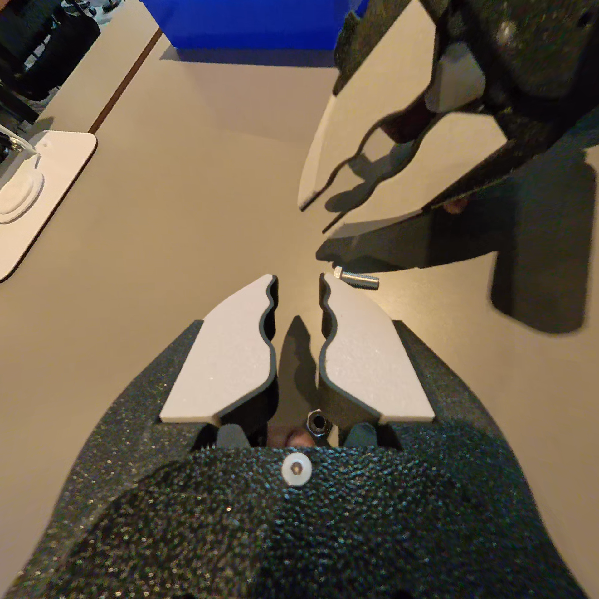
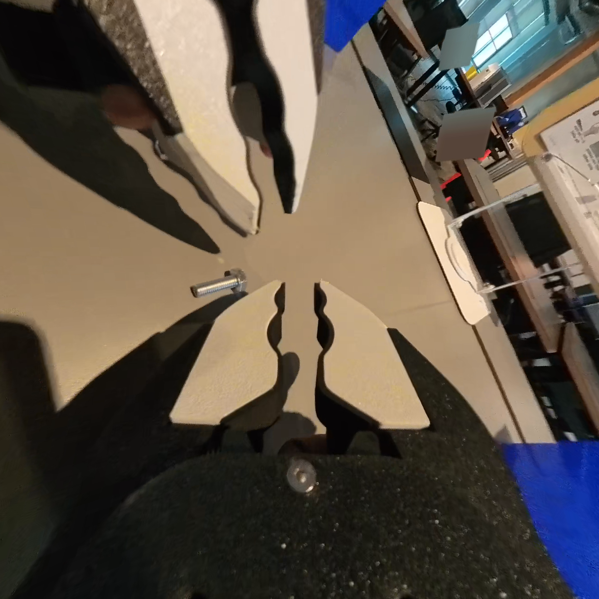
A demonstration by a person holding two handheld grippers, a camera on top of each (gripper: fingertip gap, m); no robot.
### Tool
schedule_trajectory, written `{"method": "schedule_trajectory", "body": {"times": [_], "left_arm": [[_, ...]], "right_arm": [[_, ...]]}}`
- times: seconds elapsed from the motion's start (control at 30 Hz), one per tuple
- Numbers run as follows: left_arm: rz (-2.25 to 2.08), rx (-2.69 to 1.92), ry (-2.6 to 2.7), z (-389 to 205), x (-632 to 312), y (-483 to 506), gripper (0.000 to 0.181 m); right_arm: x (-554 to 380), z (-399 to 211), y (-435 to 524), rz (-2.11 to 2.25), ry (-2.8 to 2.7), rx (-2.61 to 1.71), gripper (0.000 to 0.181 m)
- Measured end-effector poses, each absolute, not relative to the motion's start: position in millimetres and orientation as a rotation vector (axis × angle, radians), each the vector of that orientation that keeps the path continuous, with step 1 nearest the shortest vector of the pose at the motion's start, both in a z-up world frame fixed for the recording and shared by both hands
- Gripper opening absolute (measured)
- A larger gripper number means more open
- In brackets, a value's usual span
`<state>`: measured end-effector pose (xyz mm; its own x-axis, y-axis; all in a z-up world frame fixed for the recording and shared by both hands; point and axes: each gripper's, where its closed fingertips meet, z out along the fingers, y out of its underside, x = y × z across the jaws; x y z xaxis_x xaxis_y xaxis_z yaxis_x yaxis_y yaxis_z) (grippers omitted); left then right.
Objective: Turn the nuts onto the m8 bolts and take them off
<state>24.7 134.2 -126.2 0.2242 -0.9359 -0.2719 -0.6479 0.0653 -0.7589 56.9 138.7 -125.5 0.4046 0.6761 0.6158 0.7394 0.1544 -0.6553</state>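
A silver M8 bolt (image 1: 356, 280) lies on its side on the tan table, just right of my left gripper's right fingertip. My left gripper (image 1: 299, 280) is open with a narrow gap, and nothing is between its pads. A dark hex nut (image 1: 317, 425) shows low in that gap by the finger bases; I cannot tell what it rests on. My right gripper (image 2: 299, 285) is open and empty, with the bolt (image 2: 218, 285) just left of its left fingertip. The two grippers point at each other, tips apart; each shows in the other's view: the right (image 1: 313, 218), the left (image 2: 272, 220).
A blue bin (image 1: 252, 22) stands at the table's far side and also shows in the right wrist view (image 2: 557, 502). A white board (image 1: 48, 181) carrying a clear stand lies at the table's edge; it shows again in the right wrist view (image 2: 453, 259). Office furniture lies beyond the table. Both grippers' tips are close together, under 4 cm apart. Both grippers' tips are roughly 4 cm from the bolt (image 2: 218, 285). It turns up in the left wrist view (image 1: 357, 277) as well.
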Motion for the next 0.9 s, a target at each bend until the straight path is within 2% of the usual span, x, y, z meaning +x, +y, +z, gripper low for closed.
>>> {"method": "schedule_trajectory", "body": {"times": [0.23,0.37,0.57,0.7,0.9], "left_arm": [[-0.417,-1.647,1.512,-126.8,26.0,133.3,0.024],[-0.424,-1.647,1.474,-121.8,23.1,137.2,0.023],[-0.434,-1.642,1.501,-123.9,24.1,134.8,0.023],[-0.456,-1.625,1.599,-125.1,16.4,134.1,0.024],[-0.424,-1.488,1.864,-138.3,22.5,130.0,0.024]], "right_arm": [[69.7,-105.5,139.4,-0.019,-1.163,-1.532,0.021],[98.8,-77.6,136.8,0.004,-0.988,-1.506,0.029],[110.8,-34.0,111.5,0.367,-0.861,-1.361,0.036],[99.4,-39.6,103.2,0.538,-0.873,-1.379,0.035],[80.1,-65.3,106.5,0.441,-0.980,-1.449,0.033]]}}
